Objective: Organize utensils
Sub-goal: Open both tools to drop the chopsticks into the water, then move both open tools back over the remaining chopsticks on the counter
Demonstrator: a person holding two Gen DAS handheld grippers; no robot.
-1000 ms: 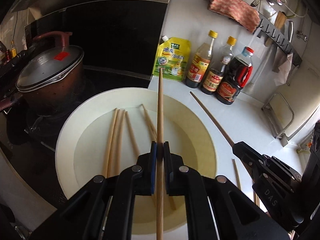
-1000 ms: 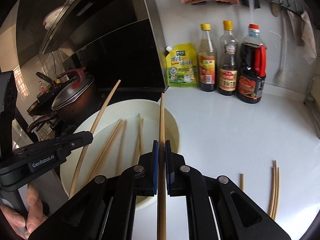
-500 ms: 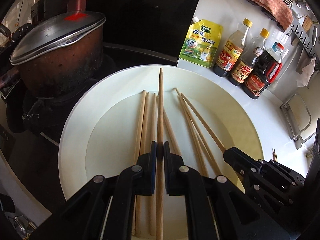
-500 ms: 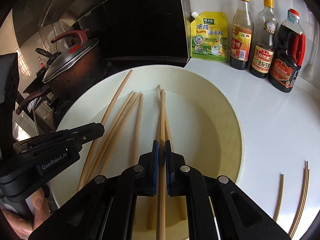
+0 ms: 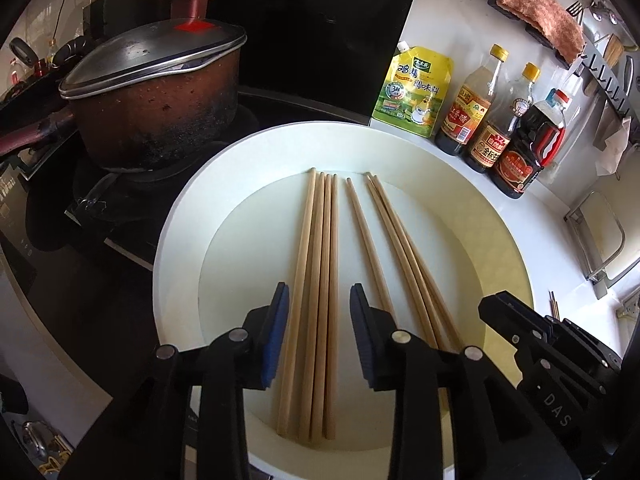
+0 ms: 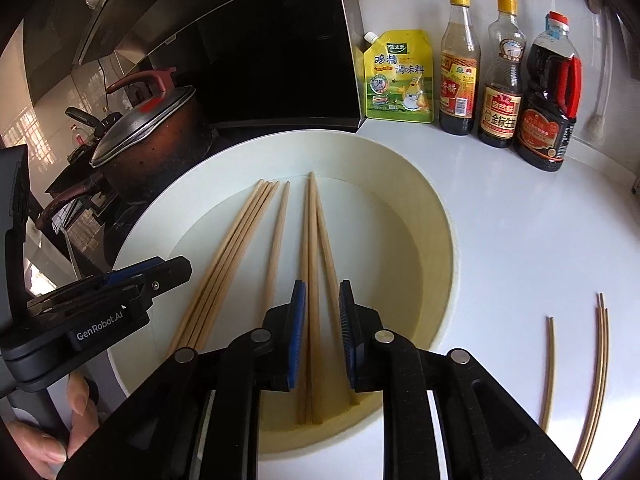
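Note:
A wide white bowl (image 5: 180, 240) (image 6: 448, 240) holds several wooden chopsticks lying flat on its floor. My left gripper (image 5: 319, 288) hangs low over the left bundle of chopsticks (image 5: 316, 240). Its jaws are opening and the blue pads (image 5: 276, 336) stand clear of the sticks between them. My right gripper (image 6: 322, 284) is over a second group of chopsticks (image 6: 314, 220). Its jaws are opening too, narrower, and the pads do not press on the sticks. A few more chopsticks (image 6: 598, 360) lie loose on the white counter to the right.
A dark lidded pot (image 5: 152, 92) sits on the stove left of the bowl. A yellow seasoning pouch (image 6: 398, 76) and three sauce bottles (image 6: 500, 80) line the back wall. A hand (image 6: 72, 420) holds the left gripper's handle. A metal rack (image 5: 600, 240) stands at the right.
Both grippers sank into the bowl, each shut on one chopstick. Both have now let go, and those chopsticks lie among the others on the bowl floor.

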